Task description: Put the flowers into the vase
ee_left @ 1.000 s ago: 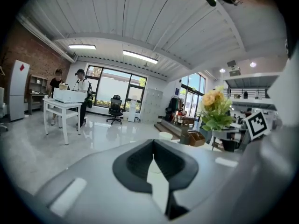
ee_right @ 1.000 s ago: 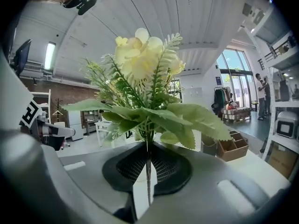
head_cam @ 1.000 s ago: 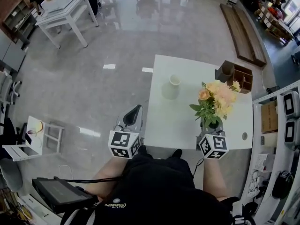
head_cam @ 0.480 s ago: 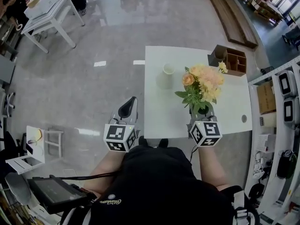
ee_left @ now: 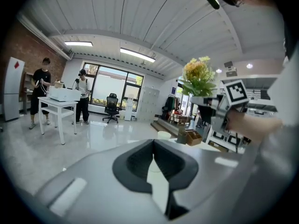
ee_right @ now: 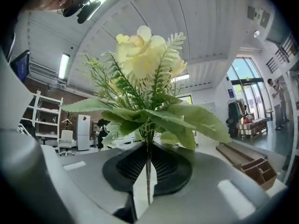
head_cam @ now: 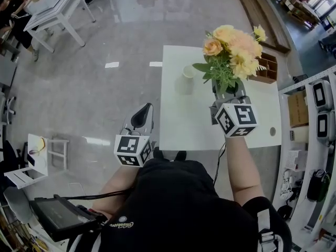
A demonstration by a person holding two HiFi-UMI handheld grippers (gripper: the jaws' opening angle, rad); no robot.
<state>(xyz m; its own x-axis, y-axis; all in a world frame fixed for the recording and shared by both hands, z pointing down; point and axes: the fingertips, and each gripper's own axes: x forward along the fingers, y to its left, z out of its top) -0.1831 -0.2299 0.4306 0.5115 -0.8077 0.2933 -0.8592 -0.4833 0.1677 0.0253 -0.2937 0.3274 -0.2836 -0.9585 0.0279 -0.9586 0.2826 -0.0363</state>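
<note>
Head view shows the right gripper holding the flowers up in the air over the white table, clear of its surface, with the pale vase standing on the table just to their left in the picture. In the right gripper view its jaws are clenched on the thin stems, the blooms and leaves spreading above the pads. The bunch stands roughly upright: its long axis runs up and down, heads on top, and the cut end points down, hidden below the jaws. The left gripper hangs off the table's near left edge, its jaws closed on nothing. The step in hand looks like the carry toward the vase. The next move probably calls for bringing the stem end over the vase's narrow mouth, keeping the bunch vertical, then lowering it in before letting go.
</note>
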